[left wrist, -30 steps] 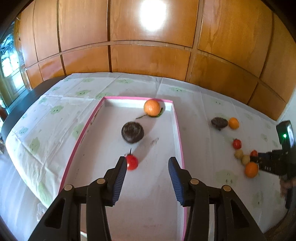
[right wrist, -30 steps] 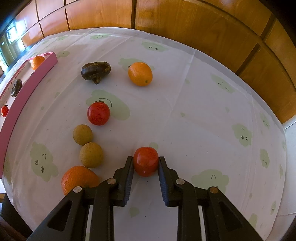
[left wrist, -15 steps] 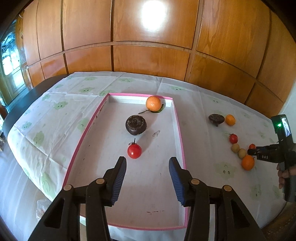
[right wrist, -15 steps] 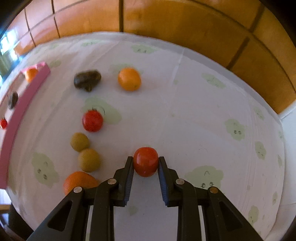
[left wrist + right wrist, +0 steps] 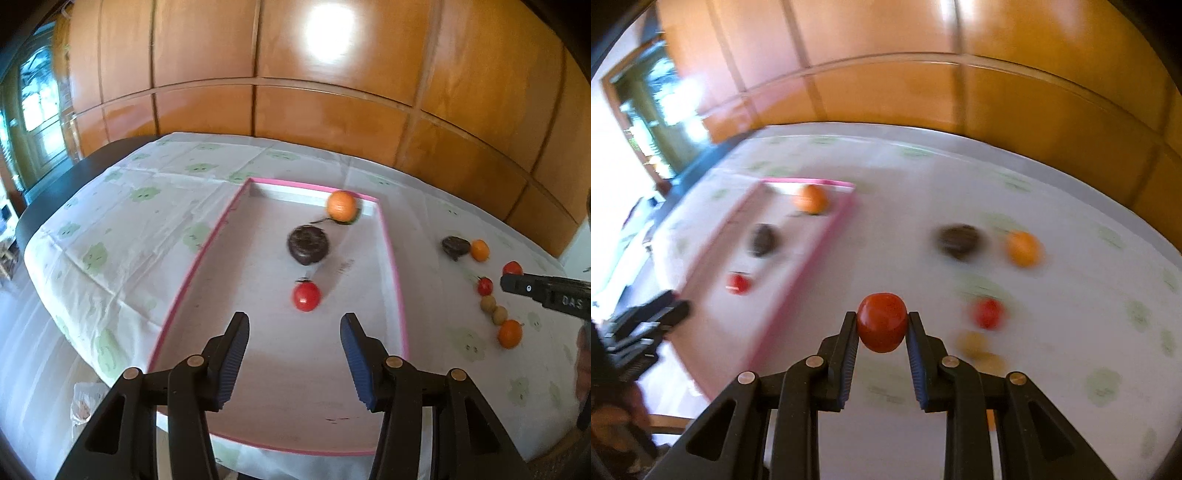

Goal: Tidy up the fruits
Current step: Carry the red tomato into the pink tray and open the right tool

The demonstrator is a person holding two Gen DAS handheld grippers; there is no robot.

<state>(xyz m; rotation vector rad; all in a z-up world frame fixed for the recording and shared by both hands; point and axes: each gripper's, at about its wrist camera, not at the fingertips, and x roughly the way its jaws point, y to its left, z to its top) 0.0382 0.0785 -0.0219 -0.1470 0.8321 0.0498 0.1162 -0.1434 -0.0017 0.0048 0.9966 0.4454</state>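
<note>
My right gripper (image 5: 882,318) is shut on a red tomato (image 5: 882,326), held in the air above the cloth; the view is blurred by motion. A pink-rimmed tray (image 5: 391,258) holds an orange (image 5: 341,206), a dark round fruit (image 5: 308,245) and a small red tomato (image 5: 306,296). My left gripper (image 5: 293,321) hangs over the tray's near half, just short of that small tomato, open with nothing between its fingers. In the left wrist view the right gripper (image 5: 546,295) comes in from the right edge with the held tomato (image 5: 512,267) at its tip.
Loose on the cloth right of the tray lie a dark fruit (image 5: 455,245), an orange (image 5: 479,250), a tomato (image 5: 485,285), two brownish fruits (image 5: 488,303) and another orange (image 5: 509,333). A wood-panelled wall stands behind the table. The table edge falls away at the left.
The right gripper has lifted the red tomato off the cloth and swung left towards the tray. The left gripper has drawn back from the small tomato, its jaws slightly wider.
</note>
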